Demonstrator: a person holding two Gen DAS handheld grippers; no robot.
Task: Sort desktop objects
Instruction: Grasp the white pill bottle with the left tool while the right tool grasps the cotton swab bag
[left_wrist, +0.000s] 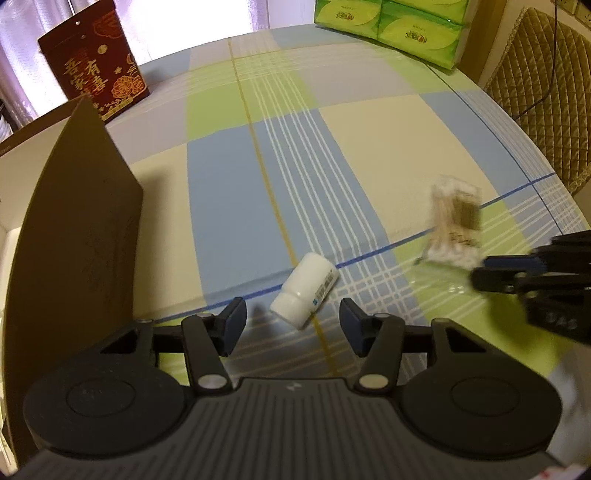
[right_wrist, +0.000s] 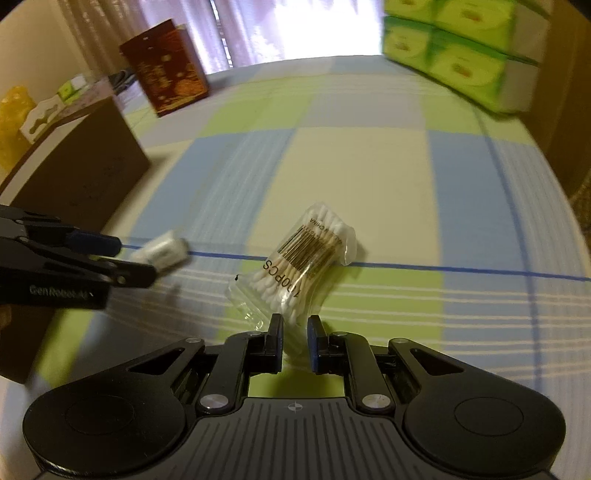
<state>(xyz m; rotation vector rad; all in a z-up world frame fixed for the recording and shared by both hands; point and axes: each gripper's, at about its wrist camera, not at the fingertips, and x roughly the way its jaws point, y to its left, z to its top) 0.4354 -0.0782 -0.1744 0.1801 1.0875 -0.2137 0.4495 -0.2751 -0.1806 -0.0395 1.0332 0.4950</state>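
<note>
— Nearest item, left view?
— Left claw (left_wrist: 291, 325), fingers spread wide apart, nothing between the pads. Just ahead of it lies a small white bottle (left_wrist: 304, 291) on its side on the worktop (left_wrist: 369, 147), cap end toward the claw, label facing right.

— Right view?
— Right claw (right_wrist: 294, 341), fingers drawn close together with a narrow gap. The near, clear end of a cotton swab packet (right_wrist: 295, 266) sits at that gap; whether the pads pinch the plastic, I cannot tell. Packet lies flat and slanted across a blue line of the checked cloth, barcode up, printed "100PCS".

— Spacing between the two things?
— Bottle to the left of the packet, apart, with bare cloth between them. In the left view the packet is blurred.

— Open room?
— Wide bare cloth across the middle and far part of the worktop. The right edge curves away, with a quilted chair (left_wrist: 546, 96) beyond it.

— Containers?
— Brown cardboard box (left_wrist: 74, 221) at the left edge, its flap raised close beside the left claw; pale inner wall shows, contents hidden. Dark red box with gold characters (left_wrist: 96, 62) stands far left. Green tissue packs (left_wrist: 399, 26), stacked, at the far right corner.
</note>
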